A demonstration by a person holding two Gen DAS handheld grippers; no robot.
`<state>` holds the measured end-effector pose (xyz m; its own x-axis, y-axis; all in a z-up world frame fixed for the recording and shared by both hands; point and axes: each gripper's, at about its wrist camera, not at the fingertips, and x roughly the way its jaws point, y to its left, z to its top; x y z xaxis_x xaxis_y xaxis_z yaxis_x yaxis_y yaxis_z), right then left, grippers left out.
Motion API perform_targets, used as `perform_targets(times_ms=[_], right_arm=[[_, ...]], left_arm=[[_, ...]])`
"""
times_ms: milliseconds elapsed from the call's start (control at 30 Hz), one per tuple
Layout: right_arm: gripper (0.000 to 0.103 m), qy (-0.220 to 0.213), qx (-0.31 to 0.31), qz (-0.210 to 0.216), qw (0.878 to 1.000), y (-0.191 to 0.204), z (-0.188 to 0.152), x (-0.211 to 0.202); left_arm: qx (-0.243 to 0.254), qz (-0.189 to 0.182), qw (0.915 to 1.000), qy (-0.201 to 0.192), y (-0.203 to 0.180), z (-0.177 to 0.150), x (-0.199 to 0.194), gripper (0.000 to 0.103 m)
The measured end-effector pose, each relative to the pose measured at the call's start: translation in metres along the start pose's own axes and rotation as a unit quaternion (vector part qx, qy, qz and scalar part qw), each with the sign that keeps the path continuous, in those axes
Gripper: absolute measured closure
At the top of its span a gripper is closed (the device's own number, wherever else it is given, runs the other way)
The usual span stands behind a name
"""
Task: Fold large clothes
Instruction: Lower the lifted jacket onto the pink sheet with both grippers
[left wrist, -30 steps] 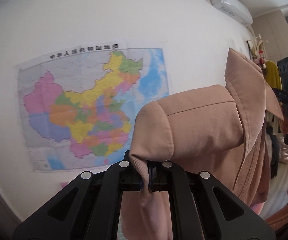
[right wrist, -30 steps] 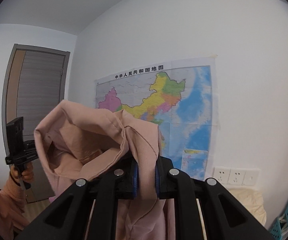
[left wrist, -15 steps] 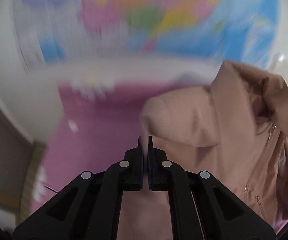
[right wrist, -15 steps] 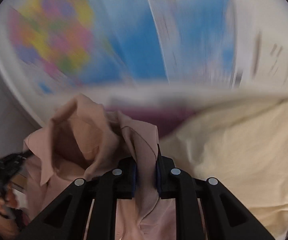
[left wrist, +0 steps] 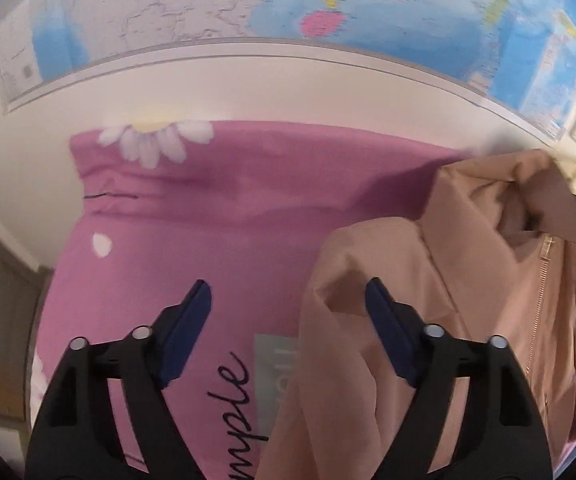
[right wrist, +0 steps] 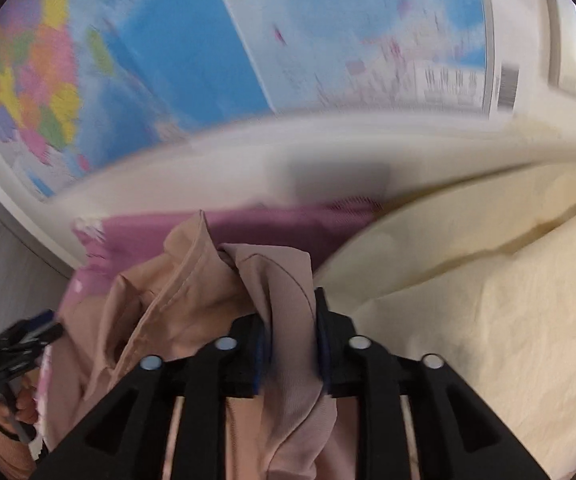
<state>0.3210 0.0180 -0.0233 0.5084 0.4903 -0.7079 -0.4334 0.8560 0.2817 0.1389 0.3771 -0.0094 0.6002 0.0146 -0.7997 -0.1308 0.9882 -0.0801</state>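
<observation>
A pale pink zip jacket (left wrist: 467, 280) lies on a pink bed sheet (left wrist: 208, 220), collar toward the wall. My left gripper (left wrist: 288, 312) is open and empty; the jacket's shoulder lies by its right finger (left wrist: 387, 332). In the right wrist view my right gripper (right wrist: 289, 320) is shut on a bunched fold of the jacket (right wrist: 284, 280). The left gripper (right wrist: 28, 332) shows at the far left there, in a hand.
A large coloured map (left wrist: 327, 0) hangs on the white wall behind the bed. A cream duvet or pillow (right wrist: 487, 300) lies on the bed to the right of the jacket. A wooden bed edge shows at far left in the left wrist view.
Both grippers swung down from facing the wall to the bed, bringing the jacket onto the pink sheet. The left gripper opened and let go of the jacket. The right stays shut on it.
</observation>
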Motion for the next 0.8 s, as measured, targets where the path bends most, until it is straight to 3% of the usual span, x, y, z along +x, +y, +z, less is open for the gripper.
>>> perform_targets(times_ms=[33, 100, 167, 200, 233, 367, 400, 433, 467, 500, 533, 567, 600, 633, 667, 700, 733, 800], right_arm=[[0.073, 0.006, -0.004, 0.001, 1.000, -0.001, -0.002, 0.004], [0.053, 0.013, -0.020, -0.002, 1.000, 0.001, -0.008, 0.004], [0.041, 0.005, -0.046, 0.002, 0.999, 0.005, -0.015, -0.009], [0.028, 0.001, -0.057, -0.002, 0.998, 0.007, -0.019, -0.014], [0.023, -0.011, -0.074, -0.024, 0.997, 0.010, -0.023, -0.024], [0.022, -0.034, -0.114, -0.026, 0.993, 0.013, -0.030, -0.050], [0.022, -0.036, -0.126, -0.032, 0.991, 0.015, -0.031, -0.051], [0.022, -0.035, -0.137, -0.042, 0.989, 0.017, -0.030, -0.048], [0.026, -0.033, -0.149, -0.058, 0.987, 0.018, -0.031, -0.044], [0.041, -0.017, -0.155, -0.076, 0.985, 0.019, -0.032, -0.034], [0.046, 0.002, -0.155, -0.084, 0.984, 0.013, -0.031, -0.028], [0.066, 0.003, -0.155, -0.103, 0.983, 0.010, -0.029, -0.022], [0.092, 0.000, -0.151, -0.100, 0.983, 0.008, -0.026, -0.022], [0.091, 0.001, -0.126, -0.053, 0.991, 0.001, -0.020, -0.025], [0.091, -0.006, -0.104, -0.041, 0.994, -0.005, -0.016, -0.029], [0.091, -0.017, -0.076, -0.034, 0.996, -0.013, -0.010, -0.033], [0.091, -0.023, -0.067, -0.037, 0.997, -0.016, -0.008, -0.034], [0.087, -0.017, -0.065, -0.062, 0.996, -0.018, -0.008, -0.025]], left_arm=[[0.008, -0.011, 0.9998, 0.011, -0.002, -0.002, 0.004, 0.020], [0.023, -0.019, 0.9992, 0.029, -0.008, -0.008, 0.014, 0.014], [0.045, -0.003, 0.9979, 0.046, -0.017, -0.012, 0.024, 0.014], [0.052, 0.000, 0.9972, 0.054, -0.019, -0.014, 0.031, 0.014], [0.056, -0.003, 0.9967, 0.059, -0.021, -0.015, 0.036, 0.014], [0.057, -0.013, 0.9964, 0.061, -0.027, -0.010, 0.048, 0.018], [0.058, -0.013, 0.9962, 0.063, -0.029, -0.009, 0.051, 0.027], [0.058, -0.011, 0.9960, 0.066, -0.030, -0.007, 0.055, 0.044], [0.056, -0.011, 0.9957, 0.072, -0.032, -0.004, 0.061, 0.053], [0.052, -0.021, 0.9955, 0.076, -0.033, -0.001, 0.064, 0.072], [0.051, -0.024, 0.9954, 0.077, -0.035, 0.002, 0.064, 0.086], [0.051, -0.014, 0.9963, 0.069, -0.036, 0.007, 0.061, 0.089], [0.045, -0.009, 0.9978, 0.048, -0.035, 0.014, 0.052, 0.090], [0.030, -0.019, 0.9989, 0.031, -0.031, 0.020, 0.043, 0.090], [0.014, -0.026, 0.9993, 0.022, -0.026, 0.025, 0.036, 0.087], [-0.002, -0.028, 0.9995, 0.017, -0.021, 0.029, 0.030, 0.069], [-0.019, -0.013, 0.9997, 0.009, -0.013, 0.032, 0.022, 0.039], [-0.005, 0.013, 0.9998, -0.017, -0.009, 0.029, 0.006, 0.026]])
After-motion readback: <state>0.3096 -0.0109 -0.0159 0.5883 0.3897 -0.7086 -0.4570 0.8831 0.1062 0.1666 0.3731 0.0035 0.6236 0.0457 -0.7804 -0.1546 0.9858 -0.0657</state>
